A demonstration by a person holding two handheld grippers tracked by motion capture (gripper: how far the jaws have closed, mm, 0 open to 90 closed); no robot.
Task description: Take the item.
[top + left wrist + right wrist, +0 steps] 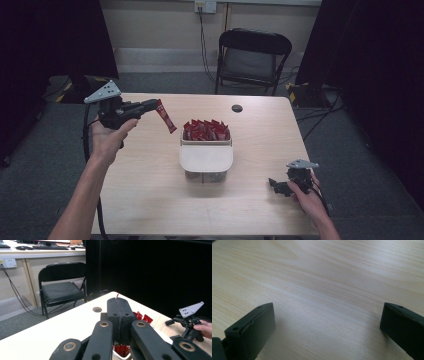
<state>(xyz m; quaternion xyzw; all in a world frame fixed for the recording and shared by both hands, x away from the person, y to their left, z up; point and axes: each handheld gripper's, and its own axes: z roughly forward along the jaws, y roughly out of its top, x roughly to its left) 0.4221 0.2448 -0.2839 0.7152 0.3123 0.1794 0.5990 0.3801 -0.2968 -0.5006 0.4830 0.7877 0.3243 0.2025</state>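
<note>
High view: a pale wood-grain tabletop (150, 200) carries a white container (206, 161) with rounded corners near its centre. The far part of the container is packed with red sachets (206, 130) standing on end, their crimped tops forming a jagged row; the near part is covered by a plain white surface. A small dark round hole (237, 108) lies in the tabletop beyond the container.

The left tool (156, 104) is held raised over the left side of the tabletop, left of the container, its jaws pressed together on the upper end of one red sachet (167, 118). This sachet is a narrow, elongated strip, red with faint pale print too small to read, hanging obliquely with its lower end pointing toward the container but apart from it. In the left gripper view the two black jaws meet along a single seam, with a sliver of the sachet (117, 296) protruding above them and the packed sachets (143, 317) visible past them.

The right tool (274, 185) rests low at the near right of the tabletop, well apart from the container, held in the person's right hand (309, 196). In the right gripper view its jaws stand wide apart over bare wood (317, 290), gripping nothing.

A black folding chair (252, 57) stands beyond the table.
</note>
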